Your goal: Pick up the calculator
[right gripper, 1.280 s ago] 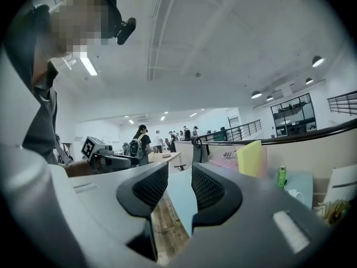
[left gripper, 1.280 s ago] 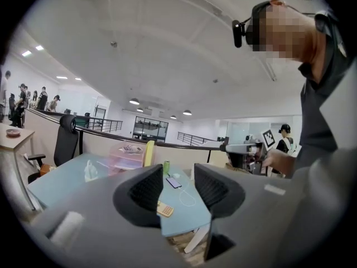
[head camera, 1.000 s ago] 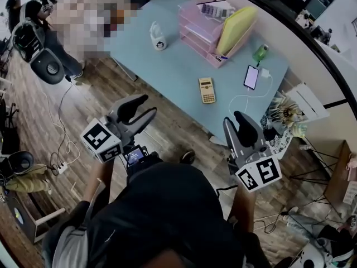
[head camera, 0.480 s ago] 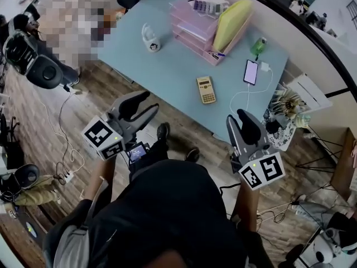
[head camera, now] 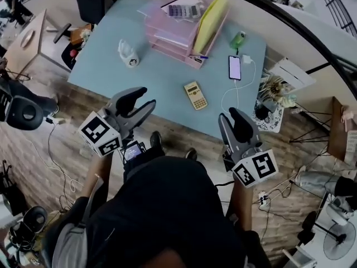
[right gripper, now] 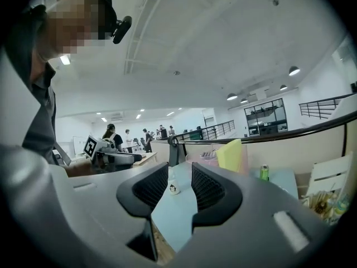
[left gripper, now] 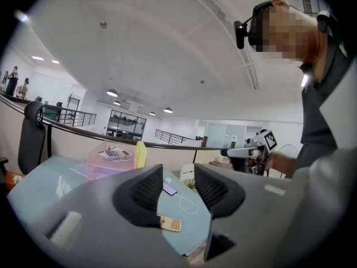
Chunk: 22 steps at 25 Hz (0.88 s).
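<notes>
Fingers (head camera: 128, 98) spread and empty on the left gripper (head camera: 147, 97), right gripper (head camera: 234, 116) only cracked a sliver, nothing in it either, so no pickup yet
Both hover off the near edge of the blue table (head camera: 106, 66). The calculator (head camera: 195, 95) lies flat near that edge, roughly between them, untouched, so the reach and grab are all left to do. Behind it the pink trays (head camera: 167, 37) hold a yellow folder (head camera: 207, 24).

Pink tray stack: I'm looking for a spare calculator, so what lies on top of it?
On the pink tray stack lies a grey keyed device, likely a calculator. Anything lower in the stack is covered.
</notes>
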### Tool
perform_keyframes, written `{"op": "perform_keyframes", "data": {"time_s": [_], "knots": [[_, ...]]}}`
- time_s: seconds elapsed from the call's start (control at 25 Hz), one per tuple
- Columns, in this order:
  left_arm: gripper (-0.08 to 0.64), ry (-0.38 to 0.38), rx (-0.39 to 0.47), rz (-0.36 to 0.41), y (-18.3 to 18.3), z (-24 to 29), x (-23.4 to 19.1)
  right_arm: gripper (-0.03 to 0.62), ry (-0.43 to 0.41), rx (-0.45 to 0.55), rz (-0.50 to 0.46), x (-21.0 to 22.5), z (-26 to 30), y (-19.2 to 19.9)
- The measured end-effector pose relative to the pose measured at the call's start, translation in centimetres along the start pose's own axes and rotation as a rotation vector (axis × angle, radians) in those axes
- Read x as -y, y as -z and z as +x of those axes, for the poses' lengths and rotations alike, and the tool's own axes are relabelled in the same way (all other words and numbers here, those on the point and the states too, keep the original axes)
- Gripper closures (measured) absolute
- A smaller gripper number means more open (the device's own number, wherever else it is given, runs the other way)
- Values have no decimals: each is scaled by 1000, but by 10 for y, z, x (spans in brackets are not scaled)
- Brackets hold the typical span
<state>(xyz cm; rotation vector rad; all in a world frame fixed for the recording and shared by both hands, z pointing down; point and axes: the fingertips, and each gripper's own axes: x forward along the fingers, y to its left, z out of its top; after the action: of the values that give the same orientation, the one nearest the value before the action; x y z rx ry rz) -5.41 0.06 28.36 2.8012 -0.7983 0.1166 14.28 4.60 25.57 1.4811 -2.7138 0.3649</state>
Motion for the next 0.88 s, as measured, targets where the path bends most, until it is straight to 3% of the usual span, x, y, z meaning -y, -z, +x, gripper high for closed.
{"op": "perform_keyframes", "data": {"time_s": [0.52, 0.88], "knots": [[377, 172, -10, -9, 5, -5, -63, 475, 189, -26, -2, -23, 43, 6], [377, 198, -7, -7, 10, -15, -84, 454, 214, -66, 4, -33, 66, 19]]}}
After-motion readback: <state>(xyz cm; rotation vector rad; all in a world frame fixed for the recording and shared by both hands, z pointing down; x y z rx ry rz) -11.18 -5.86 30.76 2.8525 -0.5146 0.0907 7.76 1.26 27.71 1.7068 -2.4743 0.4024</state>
